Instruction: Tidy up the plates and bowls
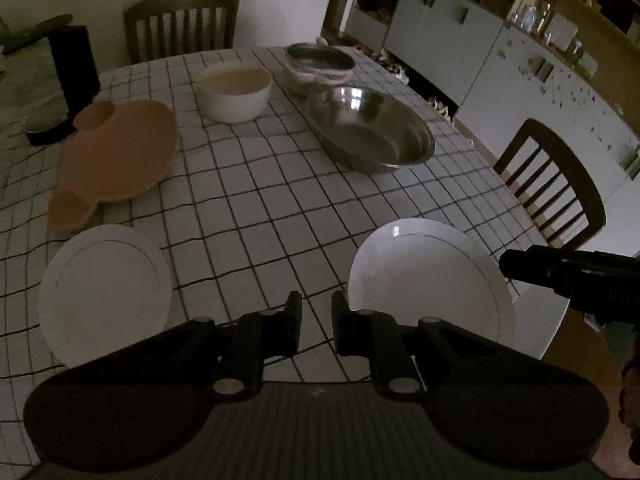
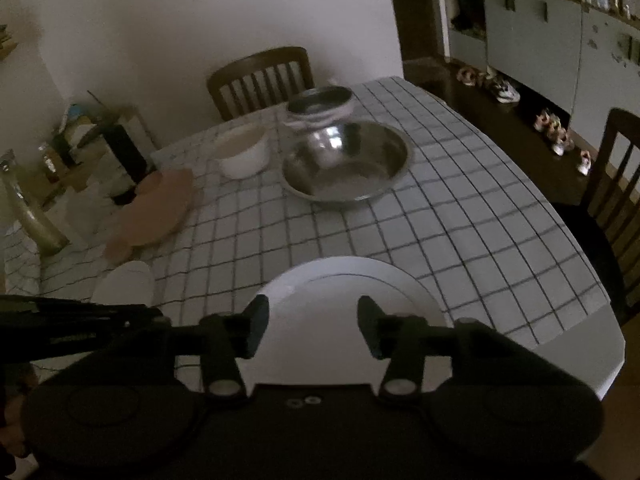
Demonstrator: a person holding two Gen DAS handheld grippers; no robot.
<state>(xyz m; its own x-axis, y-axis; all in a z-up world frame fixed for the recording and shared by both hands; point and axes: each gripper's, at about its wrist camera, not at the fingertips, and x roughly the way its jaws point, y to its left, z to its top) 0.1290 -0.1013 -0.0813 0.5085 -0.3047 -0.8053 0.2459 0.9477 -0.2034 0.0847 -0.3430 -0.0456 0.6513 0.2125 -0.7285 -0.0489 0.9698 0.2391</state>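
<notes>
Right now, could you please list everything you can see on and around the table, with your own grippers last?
white plates: 2, white, near edge, left and right
pink tray: 1, pink, left side
white bowl: 1, white, far centre
steel bowl: 1, metal, right of centre
patterned bowl: 1, dark inside, far edge
black cylinder: 1, black, far left
tablecloth: 1, white, black grid
chairs: 2, dark wood
left gripper: open, narrow gap
right gripper: open, over right plate
</notes>
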